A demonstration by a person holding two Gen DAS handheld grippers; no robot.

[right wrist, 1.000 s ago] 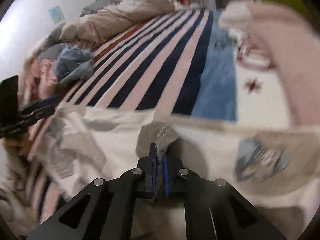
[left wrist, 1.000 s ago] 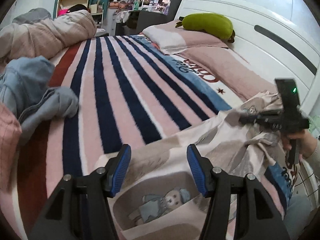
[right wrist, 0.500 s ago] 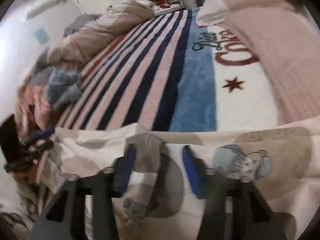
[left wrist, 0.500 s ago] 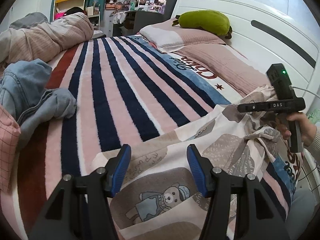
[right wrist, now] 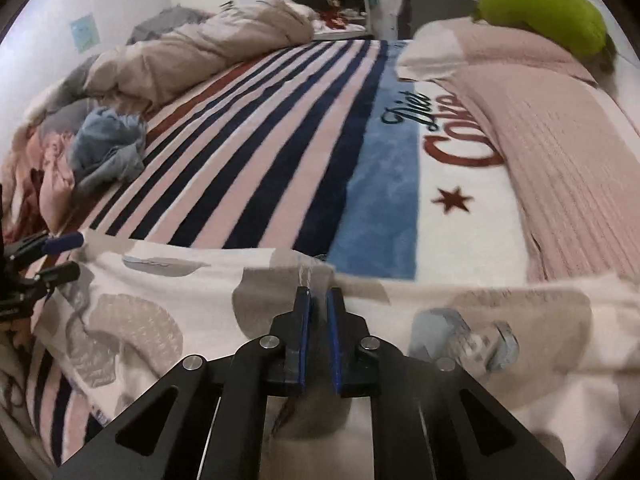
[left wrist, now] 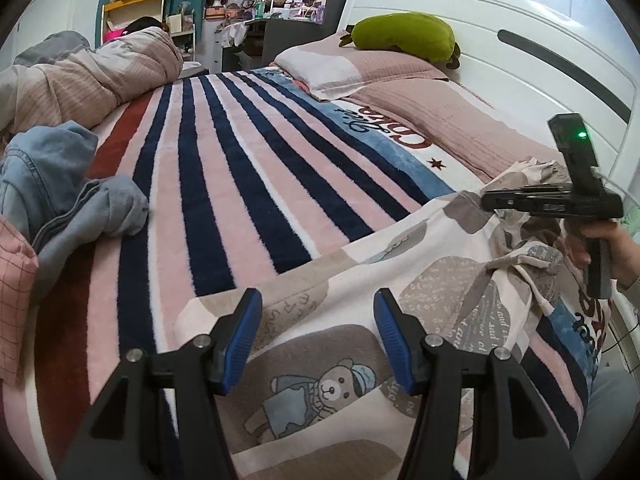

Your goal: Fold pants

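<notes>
Left wrist view: your left claw (left wrist: pixel 318 336) is spread wide, blue pads apart, hovering just over the near edge of the pants (left wrist: pixel 360 304), gripping nothing. The pants are cream with grey-brown patches and a teddy-bear print, lying across the near side of the bed on the striped blanket (left wrist: pixel 224 184), which runs pink, navy and dark red toward the far end. To your right in this view, your right hand (left wrist: pixel 608 248) holds the other device by its handle, a green light glowing on its upright black block; the cloth bunches up beneath it. A crumpled blue denim garment (left wrist: pixel 60 196) sits at the left side of the blanket, a beige duvet (left wrist: pixel 88 76) behind it. Pink pillows (left wrist: pixel 360 68) lie at the white headboard (left wrist: pixel 500 40), with a green plush (left wrist: pixel 404 34) resting on top of them. Right wrist view: your right claw (right wrist: pixel 318 300) is pinched nearly closed on a raised fold at the far edge of the pants (right wrist: pixel 160 304), a thin ridge of fabric standing up between the pads. The cloth stretches left and right from that pinch, flat on the blanket (right wrist: pixel 280 132). At the far left edge, the left claw's blue-tipped fingers (right wrist: pixel 64 242) show, apart, right by the pants' corner. Denim heap (right wrist: pixel 108 148) and duvet (right wrist: pixel 192 56) sit beyond; parts of this view are blurred.
</notes>
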